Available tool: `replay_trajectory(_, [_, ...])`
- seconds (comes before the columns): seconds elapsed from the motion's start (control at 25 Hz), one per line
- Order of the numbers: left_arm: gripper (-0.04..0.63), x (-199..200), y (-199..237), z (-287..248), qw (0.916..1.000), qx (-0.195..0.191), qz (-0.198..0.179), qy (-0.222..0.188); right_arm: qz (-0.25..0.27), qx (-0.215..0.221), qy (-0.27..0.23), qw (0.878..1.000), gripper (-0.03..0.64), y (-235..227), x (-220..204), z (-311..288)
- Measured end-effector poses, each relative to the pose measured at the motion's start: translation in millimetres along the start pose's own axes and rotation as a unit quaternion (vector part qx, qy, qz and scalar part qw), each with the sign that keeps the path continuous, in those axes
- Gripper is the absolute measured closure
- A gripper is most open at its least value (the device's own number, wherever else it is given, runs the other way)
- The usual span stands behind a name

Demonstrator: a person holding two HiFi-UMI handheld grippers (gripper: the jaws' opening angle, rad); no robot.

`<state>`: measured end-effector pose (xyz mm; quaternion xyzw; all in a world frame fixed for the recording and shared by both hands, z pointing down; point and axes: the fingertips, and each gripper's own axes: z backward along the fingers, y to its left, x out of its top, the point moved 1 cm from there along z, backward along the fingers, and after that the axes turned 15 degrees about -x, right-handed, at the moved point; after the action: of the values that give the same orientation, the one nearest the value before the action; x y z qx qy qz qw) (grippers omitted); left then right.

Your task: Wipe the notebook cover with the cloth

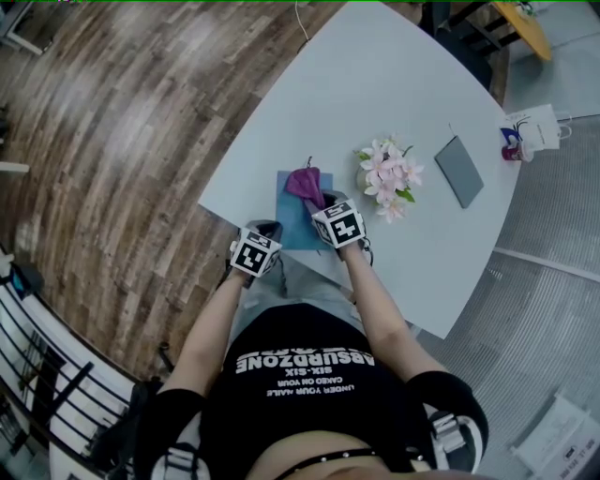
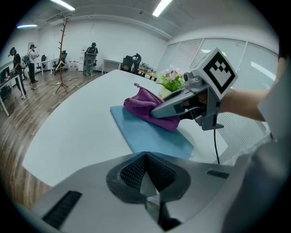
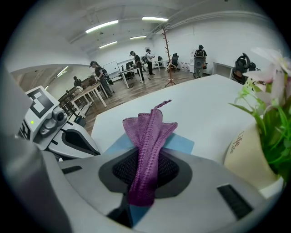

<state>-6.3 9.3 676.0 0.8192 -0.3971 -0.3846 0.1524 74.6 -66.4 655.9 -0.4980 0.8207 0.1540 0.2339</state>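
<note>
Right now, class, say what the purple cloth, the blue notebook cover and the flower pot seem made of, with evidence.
Cloth: soft textile, perhaps microfibre; stitched edge, limp folds.
Notebook cover: matte card or plastic; flat, even, no glare.
Flower pot: smooth cream, likely ceramic, perhaps plastic; rigid curved wall.

An open office has a wood-plank floor (image 1: 112,122), white walls (image 2: 113,32), ceiling strip lights (image 2: 162,7) and a coat stand (image 2: 62,54).
</note>
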Motion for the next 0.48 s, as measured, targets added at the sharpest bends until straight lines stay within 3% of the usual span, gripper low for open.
replay_trajectory(0.48, [0.580,-1,-1,3,1.0000,-0.002,-0.003,0.004,-0.040,-0.032,0.007,0.999,0.525,-35,-17,13])
